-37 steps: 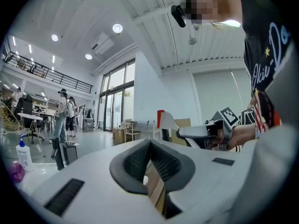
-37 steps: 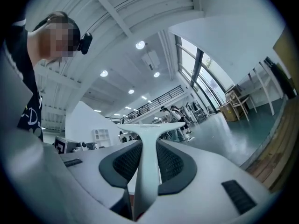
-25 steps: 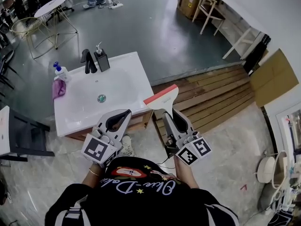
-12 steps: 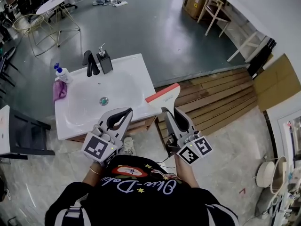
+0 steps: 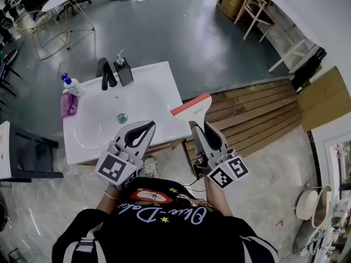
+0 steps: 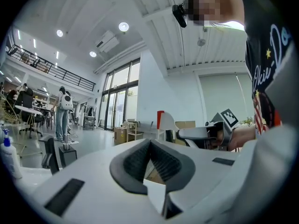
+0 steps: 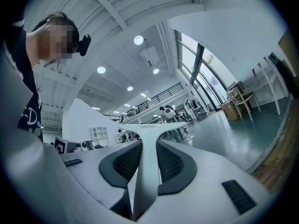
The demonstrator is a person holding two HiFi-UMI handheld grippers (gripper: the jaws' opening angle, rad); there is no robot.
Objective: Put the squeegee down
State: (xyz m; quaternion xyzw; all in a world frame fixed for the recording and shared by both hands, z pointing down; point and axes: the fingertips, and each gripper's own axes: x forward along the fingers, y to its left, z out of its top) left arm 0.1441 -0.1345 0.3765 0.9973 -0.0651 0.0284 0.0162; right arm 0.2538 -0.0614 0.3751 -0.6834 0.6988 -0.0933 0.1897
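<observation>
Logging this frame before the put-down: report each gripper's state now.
Left gripper: jaws closed, nothing between them.
Right gripper: jaws closed on the squeegee handle.

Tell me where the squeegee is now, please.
In the head view, the squeegee is clamped in the right gripper, raised beside the right edge of the white sink, over the wooden boards.

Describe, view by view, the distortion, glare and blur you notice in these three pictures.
Head view: sharp and evenly lit, with mild wide-angle bowing towards the edges. Left gripper view: a round fisheye image with black corners; the ceiling lamps glare, and a mosaic patch covers a face. Right gripper view: the same fisheye circle; the squeegee looks soft close to the lens.
</observation>
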